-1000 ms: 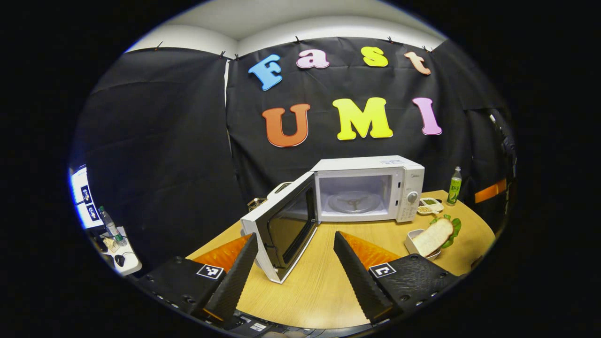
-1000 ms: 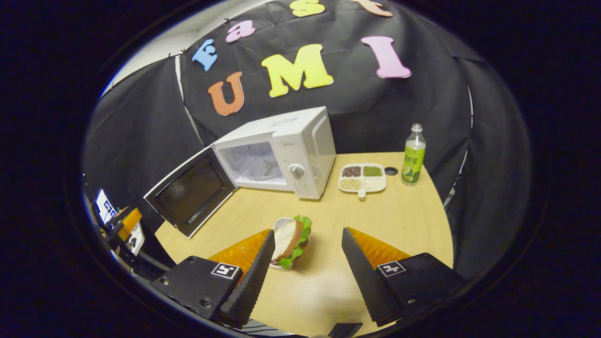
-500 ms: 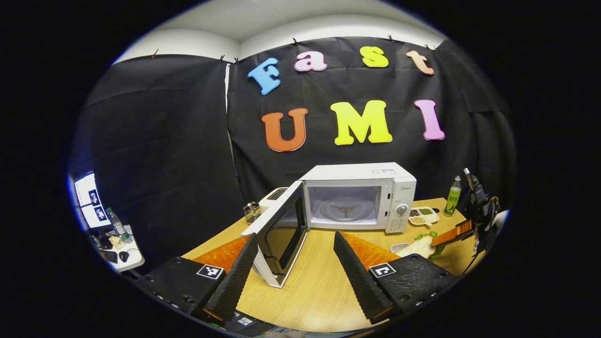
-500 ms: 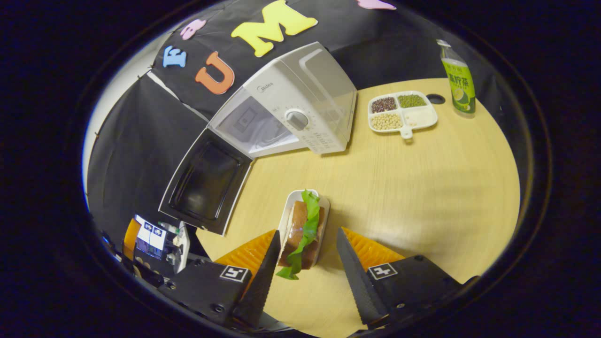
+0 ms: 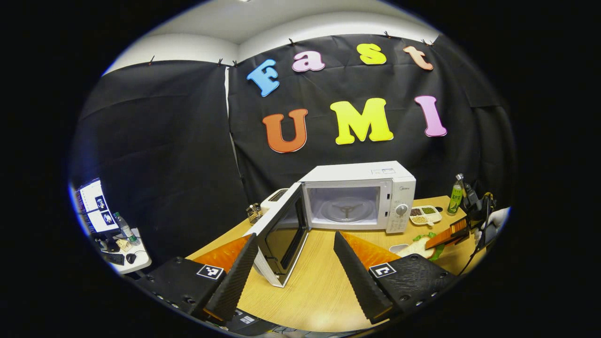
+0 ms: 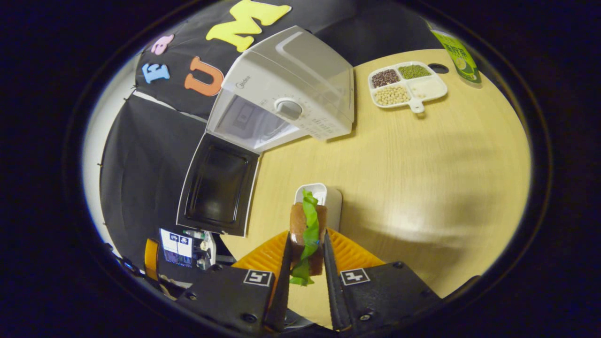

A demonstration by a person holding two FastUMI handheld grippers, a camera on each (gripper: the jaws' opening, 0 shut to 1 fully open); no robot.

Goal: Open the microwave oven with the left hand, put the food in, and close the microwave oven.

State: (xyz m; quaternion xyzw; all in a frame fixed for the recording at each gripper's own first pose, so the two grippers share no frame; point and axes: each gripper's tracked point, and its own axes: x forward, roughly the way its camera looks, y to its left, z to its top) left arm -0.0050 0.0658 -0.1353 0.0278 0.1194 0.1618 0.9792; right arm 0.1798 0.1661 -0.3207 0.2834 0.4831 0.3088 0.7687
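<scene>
The white microwave [image 5: 357, 197] stands at the back of the round wooden table [image 5: 319, 291], its door [image 5: 281, 234] swung wide open and the glass turntable bare inside. My left gripper [image 5: 293, 267] hovers open in front of the door, holding nothing. In the right gripper view, my right gripper [image 6: 306, 237] is shut on the sandwich [image 6: 305, 220] of brown bread and green lettuce, just in front of a small white dish [image 6: 324, 195]. The microwave [image 6: 286, 94] and its open door [image 6: 218, 185] lie ahead to the left. The right gripper [image 5: 453, 232] with the sandwich [image 5: 420, 245] also appears at the far right of the left gripper view.
A divided white tray of beans [image 6: 406, 87] and a green bottle [image 6: 458, 51] stand to the right of the microwave. A white appliance [image 5: 277, 195] and a wire basket [image 5: 255, 212] sit behind the door. A side table with a screen [image 5: 101, 213] is off to the left.
My right gripper came down over the sandwich and its fingers closed on it. The left gripper backed a little away from the open door and stayed open.
</scene>
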